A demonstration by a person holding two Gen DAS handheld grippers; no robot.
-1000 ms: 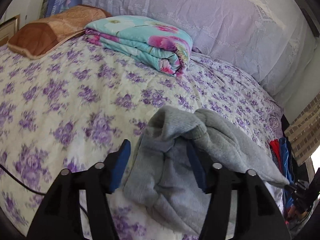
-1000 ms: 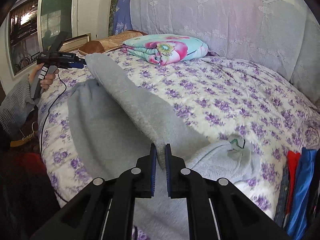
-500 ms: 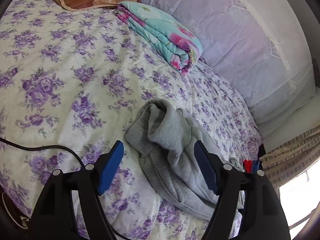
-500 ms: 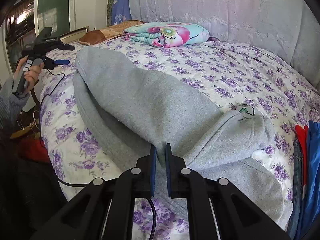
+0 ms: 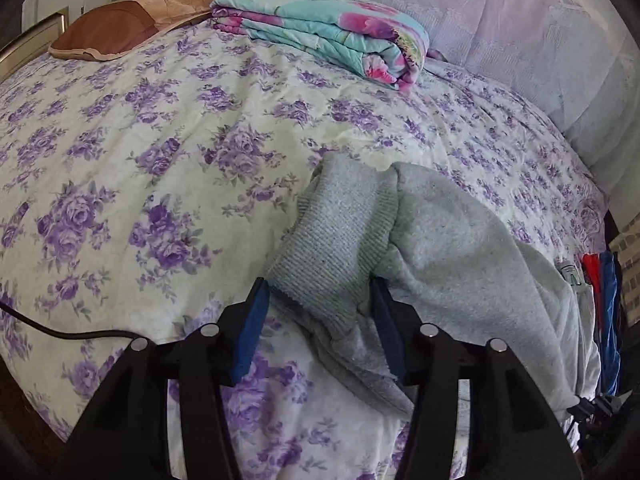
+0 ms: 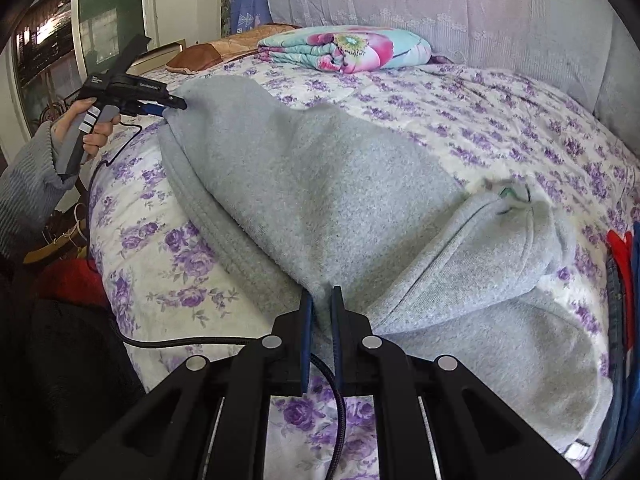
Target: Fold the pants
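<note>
On the bed (image 6: pixel 500 120) lie grey pants (image 6: pixel 320 184): soft, thick fleece, limp. Right tongs (image 6: pixel 320 304) pinch a fold edge; left tongs (image 5: pixel 320 300) are closing around the ribbed cuff (image 5: pixel 340 240), the firmest hold.

Pants (image 6: pixel 340 200) on bed (image 6: pixel 500 120), before quilt (image 6: pixel 348 48)

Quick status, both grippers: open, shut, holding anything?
Left gripper: jaws closing around the ribbed cuff of the grey pants, not yet clamped.
Right gripper: shut on a fold of the pants.
</note>
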